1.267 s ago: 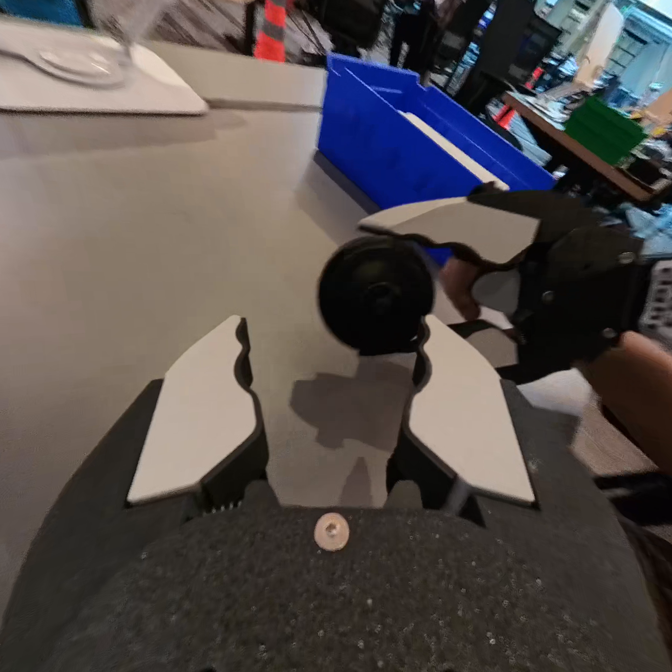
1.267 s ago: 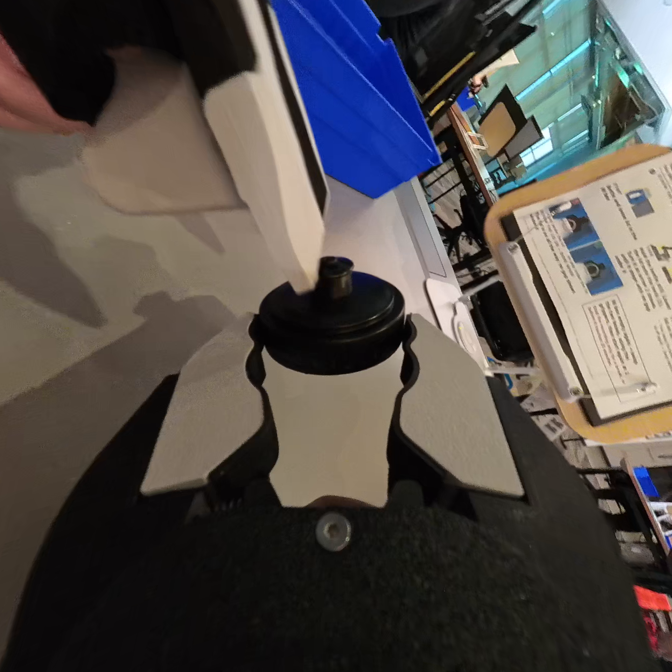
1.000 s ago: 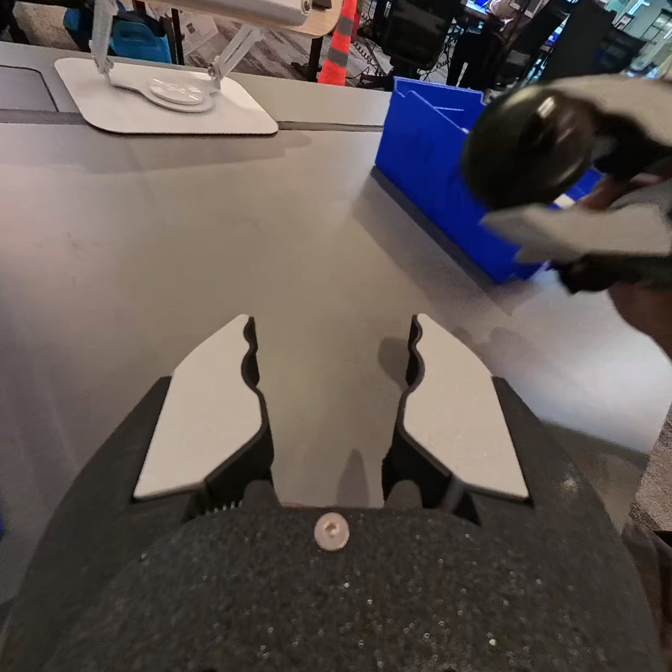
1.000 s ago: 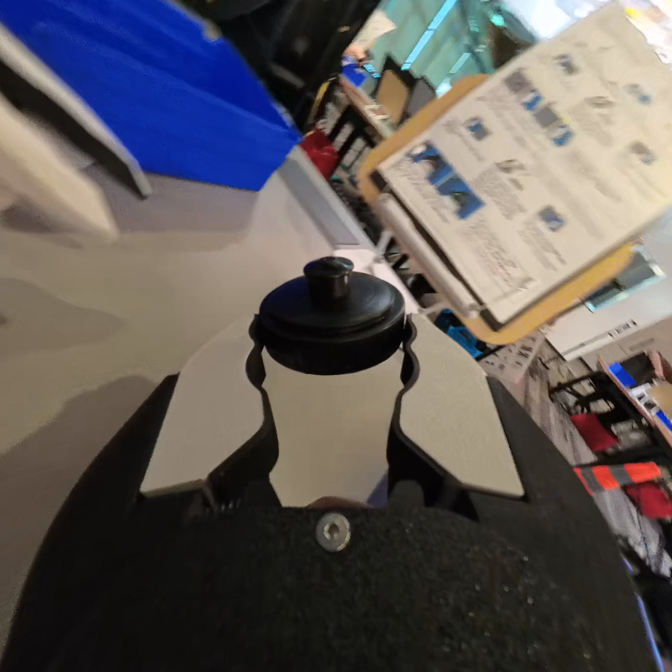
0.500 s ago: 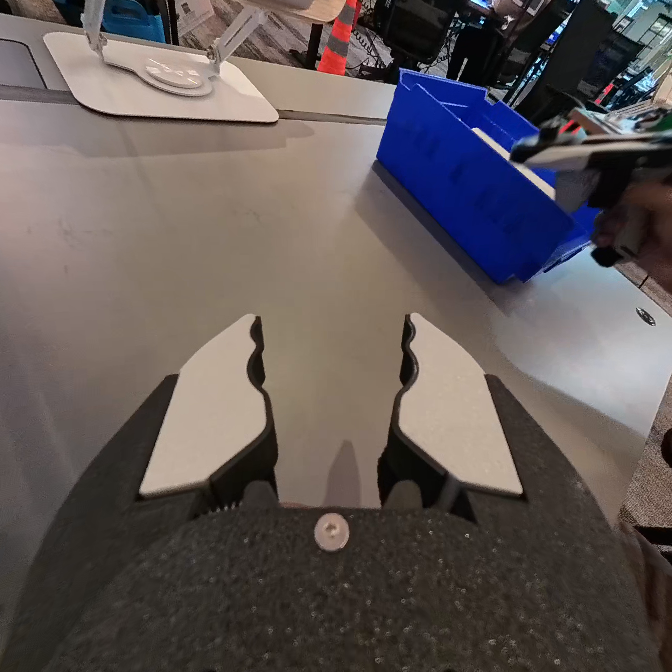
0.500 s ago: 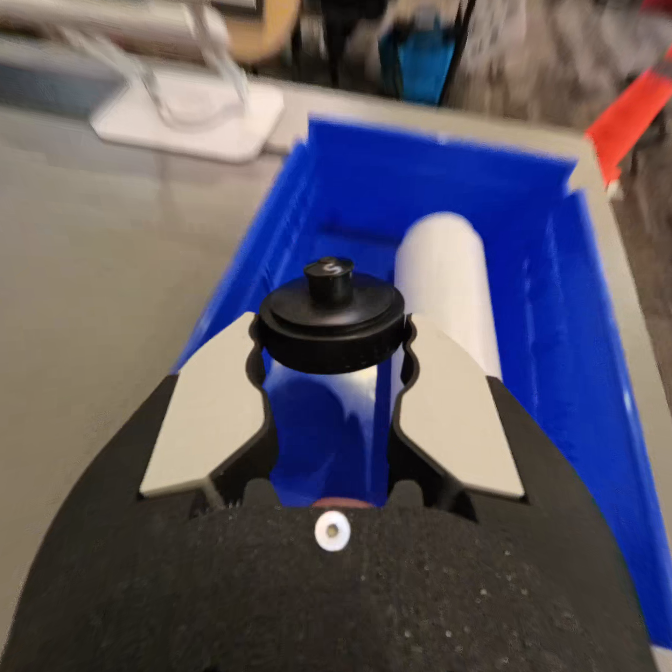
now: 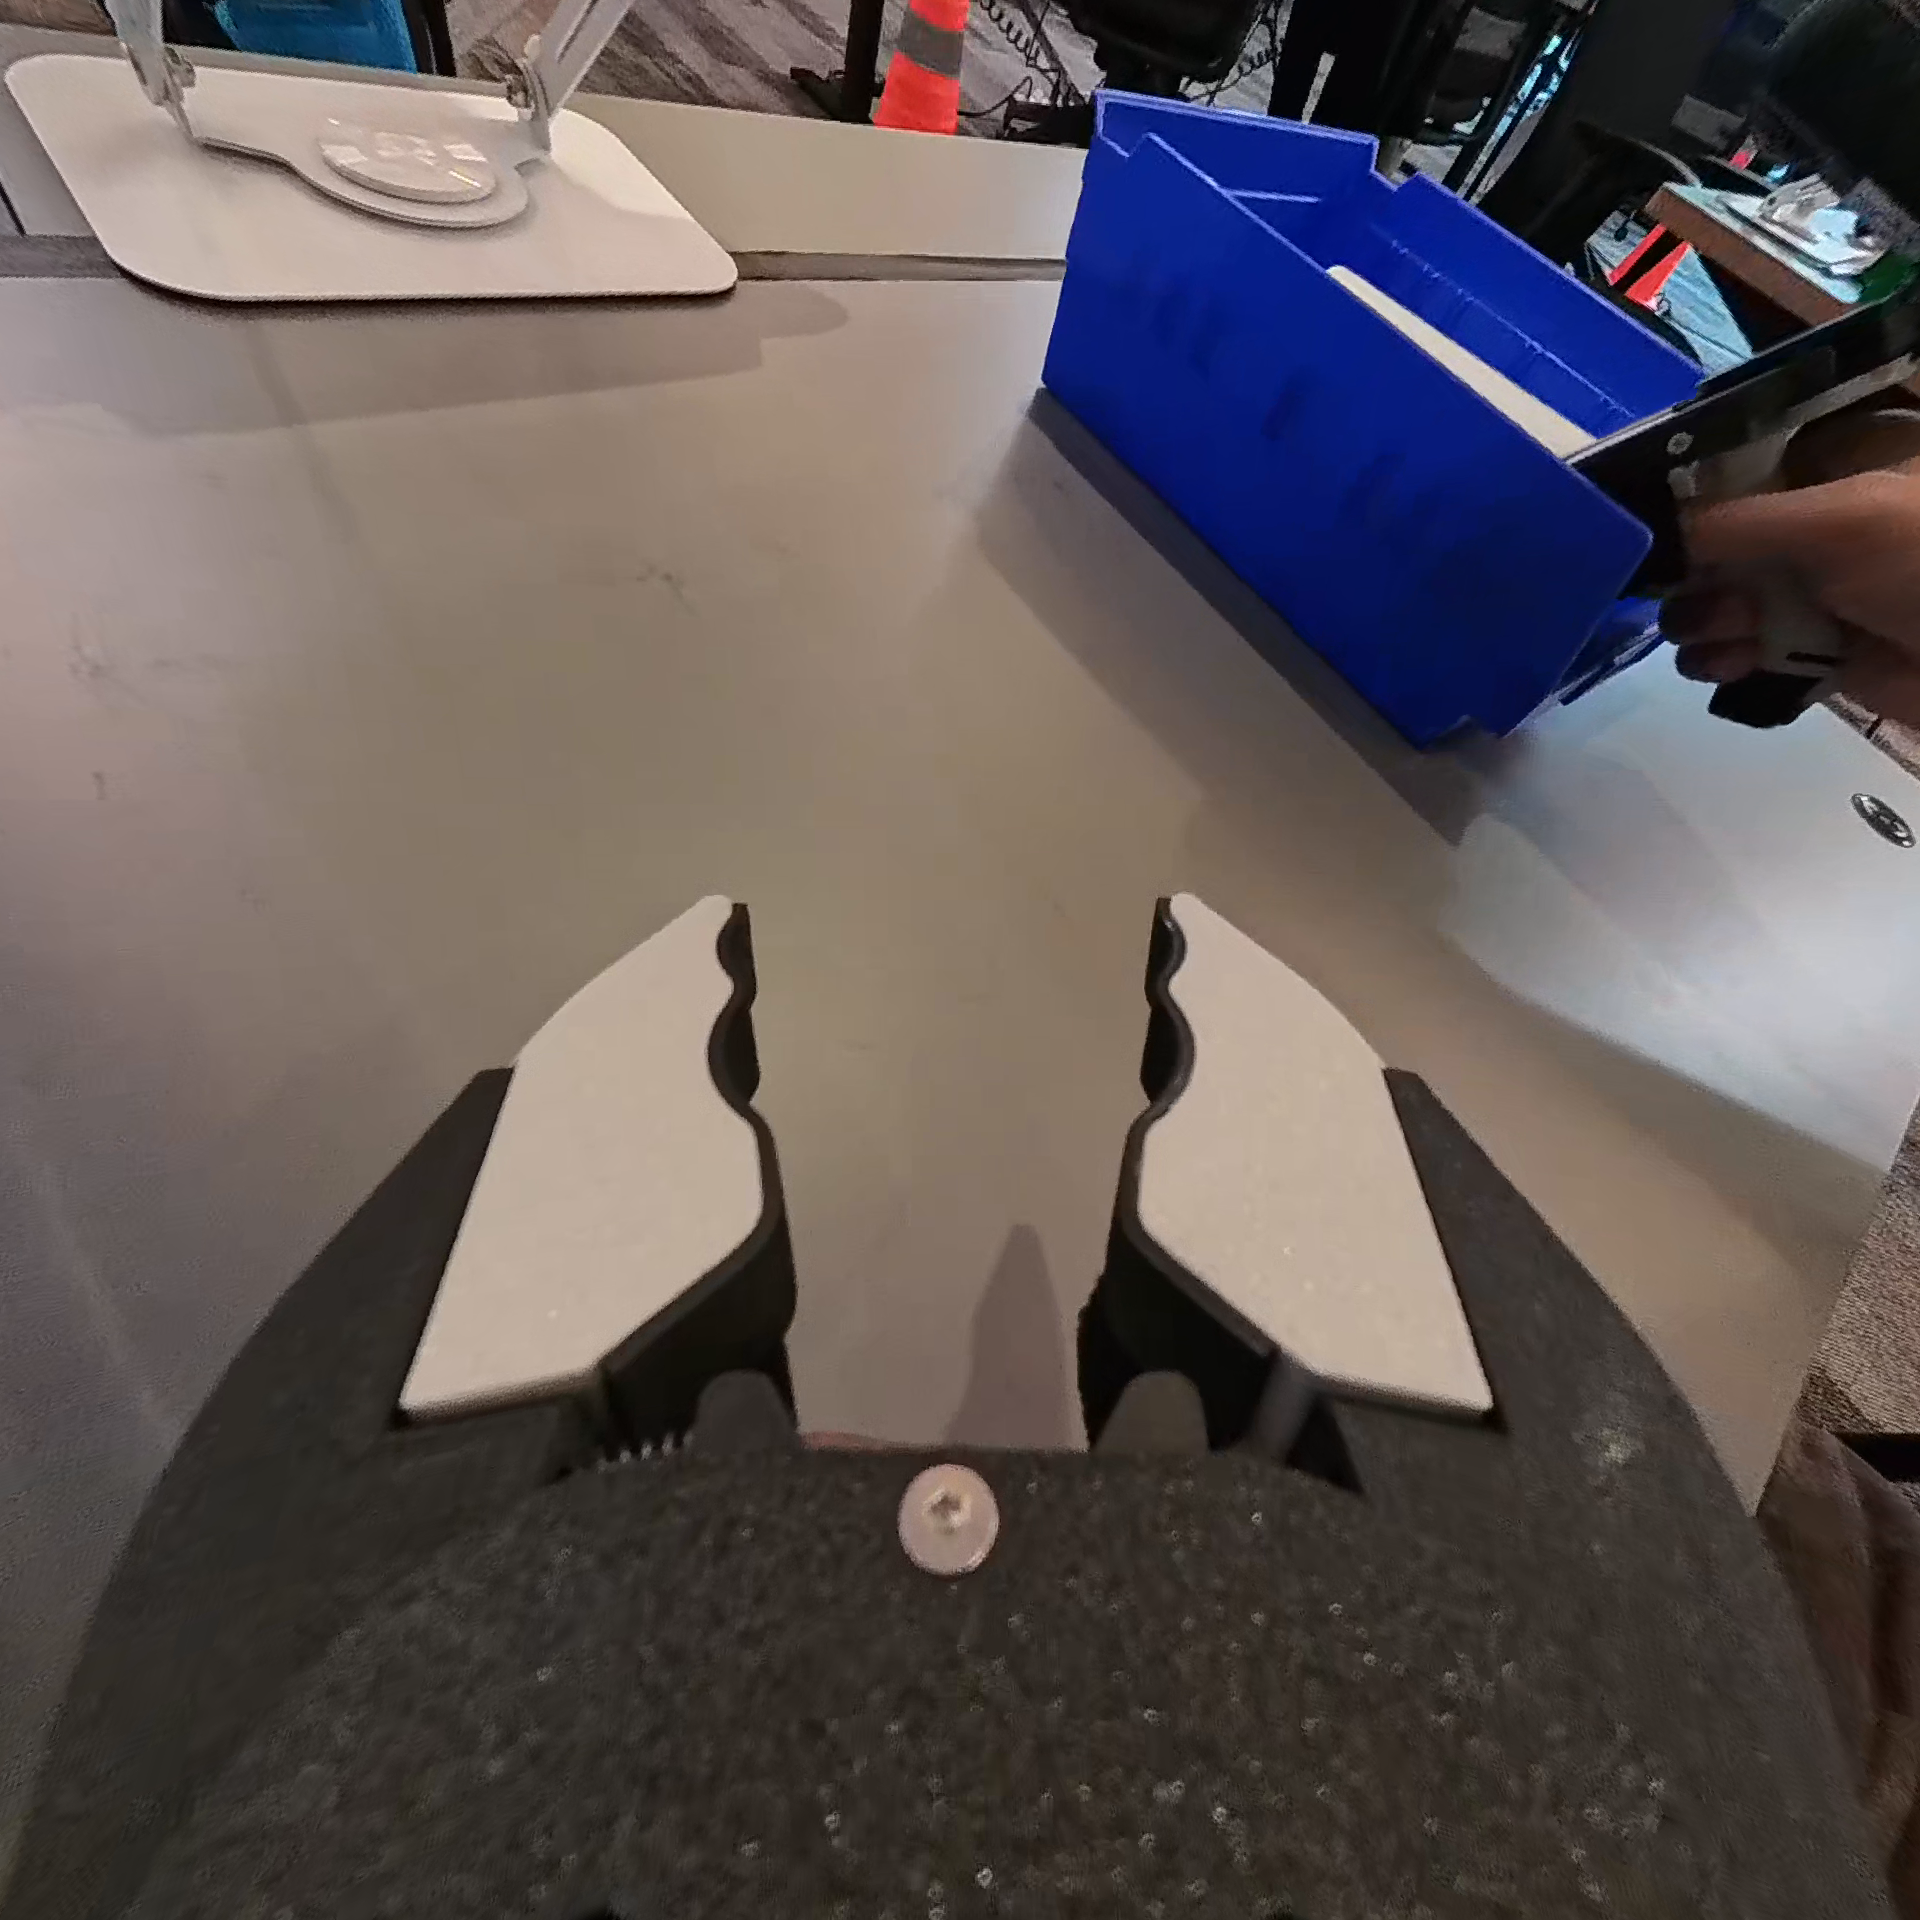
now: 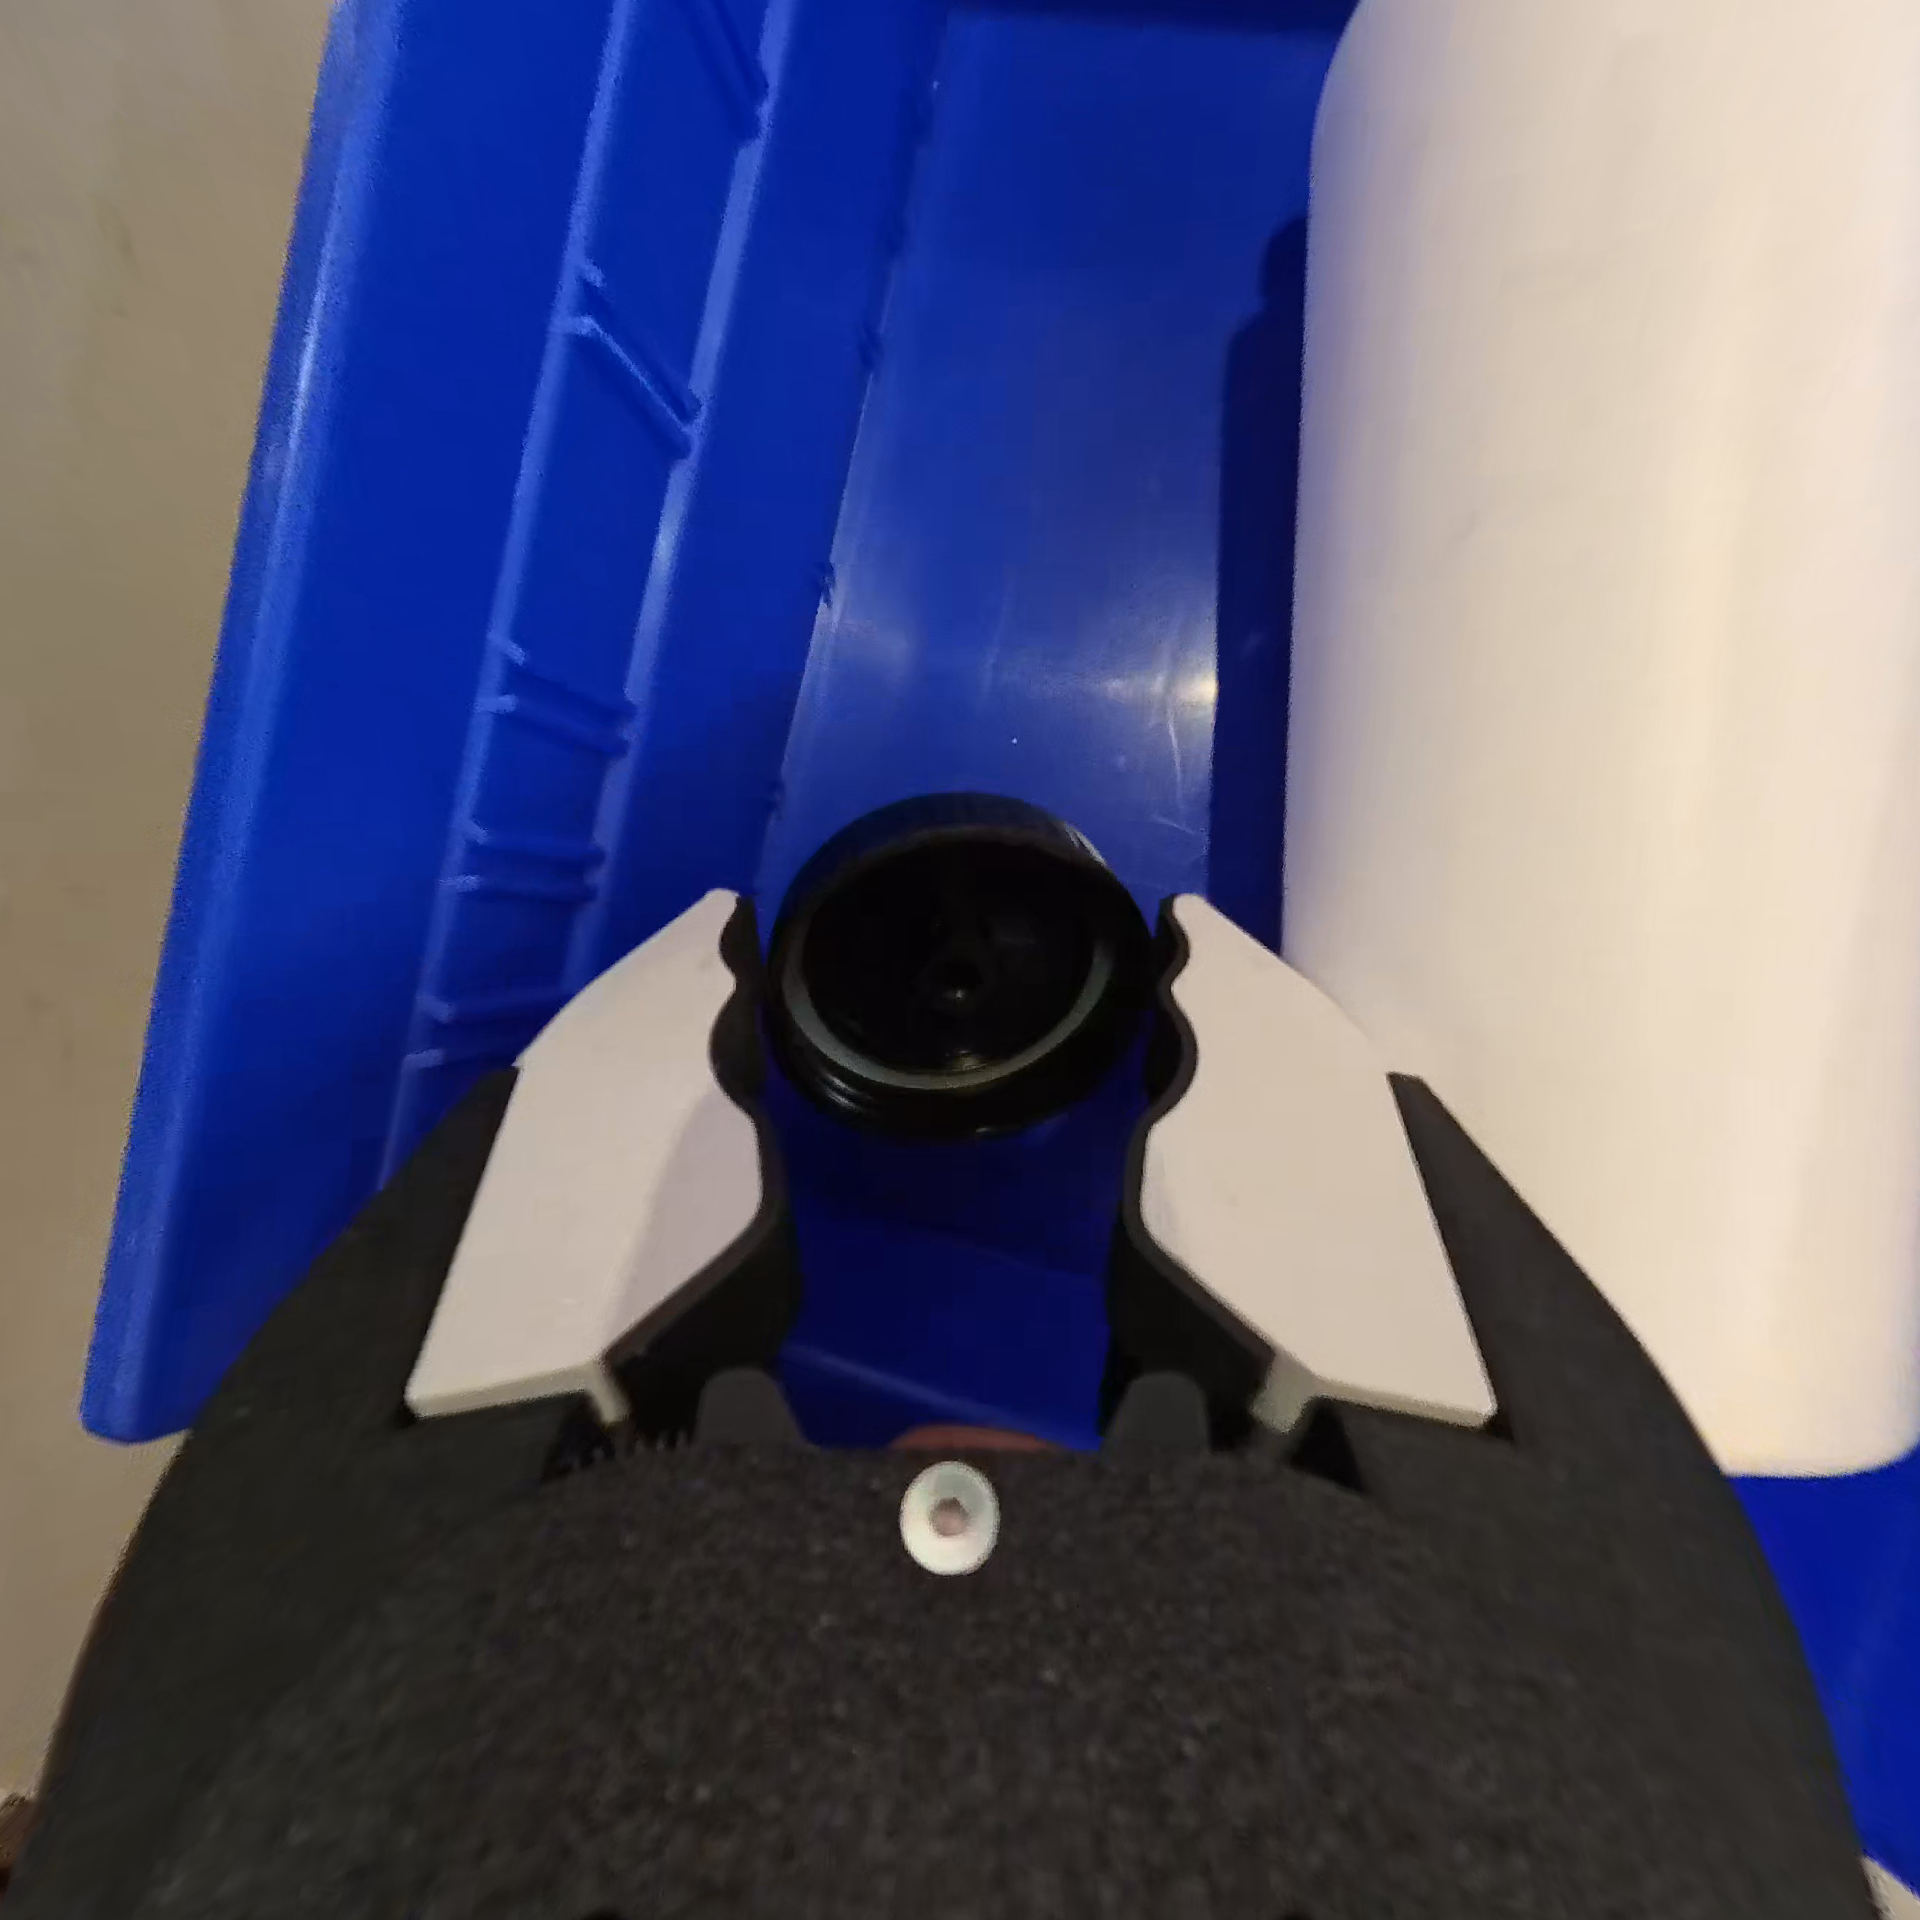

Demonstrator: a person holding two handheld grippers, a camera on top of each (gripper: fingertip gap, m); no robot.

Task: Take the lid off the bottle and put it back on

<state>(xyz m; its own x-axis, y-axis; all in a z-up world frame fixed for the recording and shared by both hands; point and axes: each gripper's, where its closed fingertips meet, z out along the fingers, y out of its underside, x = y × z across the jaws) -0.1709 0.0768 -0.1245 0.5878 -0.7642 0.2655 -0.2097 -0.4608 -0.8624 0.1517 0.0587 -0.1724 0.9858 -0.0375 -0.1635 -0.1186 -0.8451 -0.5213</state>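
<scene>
My right gripper point(image 8: 951, 925) points down into a blue bin point(image 8: 520, 623) and is shut on the black lid point(image 8: 956, 977). The lid sits tilted between the fingertips, with its open threaded underside towards the camera. A white bottle point(image 8: 1600, 727) lies in the bin just to the right of the lid. My left gripper point(image 7: 945, 914) is open and holds nothing, low over the grey table point(image 7: 520, 623). In the left wrist view the bin point(image 7: 1299, 416) stands at the far right with the bottle point(image 7: 1455, 364) inside. The right gripper's body point(image 7: 1766, 436) hangs over the bin's near end, held by a hand point(image 7: 1787, 582).
A white stand base point(image 7: 364, 187) sits at the table's far left. An orange cone point(image 7: 925, 62) stands on the floor beyond the table. The table's right edge lies close to the bin.
My right gripper carried the lid over the bin and tipped down into it. The lid turned in the grasp from spout-up to underside towards the camera. My left gripper stayed open and drew back.
</scene>
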